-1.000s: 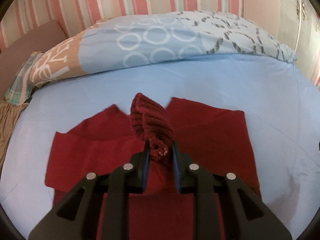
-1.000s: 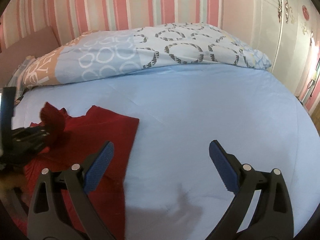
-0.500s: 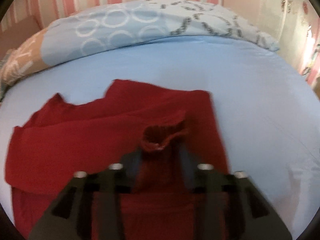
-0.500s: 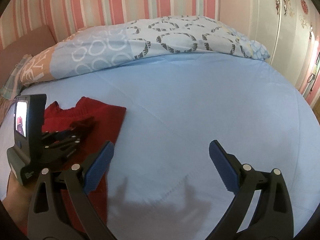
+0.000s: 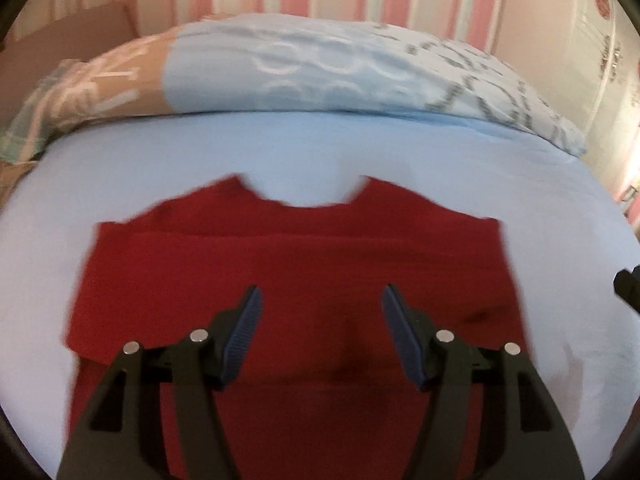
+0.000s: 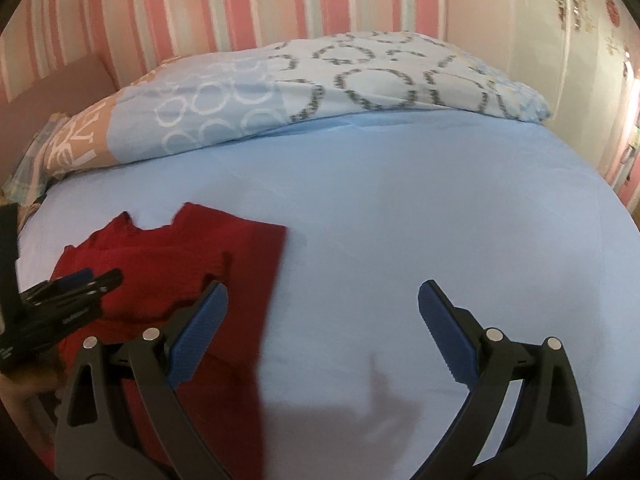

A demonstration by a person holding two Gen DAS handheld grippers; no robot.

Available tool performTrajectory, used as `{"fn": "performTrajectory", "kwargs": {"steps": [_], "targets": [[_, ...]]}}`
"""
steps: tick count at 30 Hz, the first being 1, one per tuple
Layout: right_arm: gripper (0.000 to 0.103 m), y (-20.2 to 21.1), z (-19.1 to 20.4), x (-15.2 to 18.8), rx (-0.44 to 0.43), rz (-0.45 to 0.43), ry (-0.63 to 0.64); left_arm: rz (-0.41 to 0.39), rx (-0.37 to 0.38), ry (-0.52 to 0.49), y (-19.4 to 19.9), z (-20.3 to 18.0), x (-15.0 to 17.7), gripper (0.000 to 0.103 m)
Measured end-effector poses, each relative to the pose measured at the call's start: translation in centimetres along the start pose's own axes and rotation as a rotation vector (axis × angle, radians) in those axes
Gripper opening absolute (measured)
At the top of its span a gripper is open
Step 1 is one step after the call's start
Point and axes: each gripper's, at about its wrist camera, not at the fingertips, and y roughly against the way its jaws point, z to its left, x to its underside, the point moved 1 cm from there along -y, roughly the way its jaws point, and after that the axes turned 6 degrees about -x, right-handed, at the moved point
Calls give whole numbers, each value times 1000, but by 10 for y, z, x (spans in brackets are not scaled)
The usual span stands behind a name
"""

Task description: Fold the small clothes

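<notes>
My left gripper [image 5: 320, 328] is opening, its ribbed blue pads spread with nothing between them, above the red knit sweater [image 5: 296, 264]. The sweater lies flat on the smooth blue sheet [image 6: 400, 220], neckline toward the far patterned duvet [image 6: 320, 88]. My right gripper [image 6: 322, 332] gapes wide and empty over the sheet, just right of the sweater. Motion blur hides the sweater's weave.
</notes>
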Motion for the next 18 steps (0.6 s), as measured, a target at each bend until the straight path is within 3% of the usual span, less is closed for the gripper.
{"fn": "performTrajectory", "kwargs": {"steps": [10,12,18], "targets": [[97,-54,98,-15,-44,23,115,13,-92,97,-24,115,1,65],[97,-64,113,-15,-63,24,115,0,-91,117,-29,127,1,73],[98,-109,156,-5,-143,81,123,-2,-64,101,-43,134,9,83]]}}
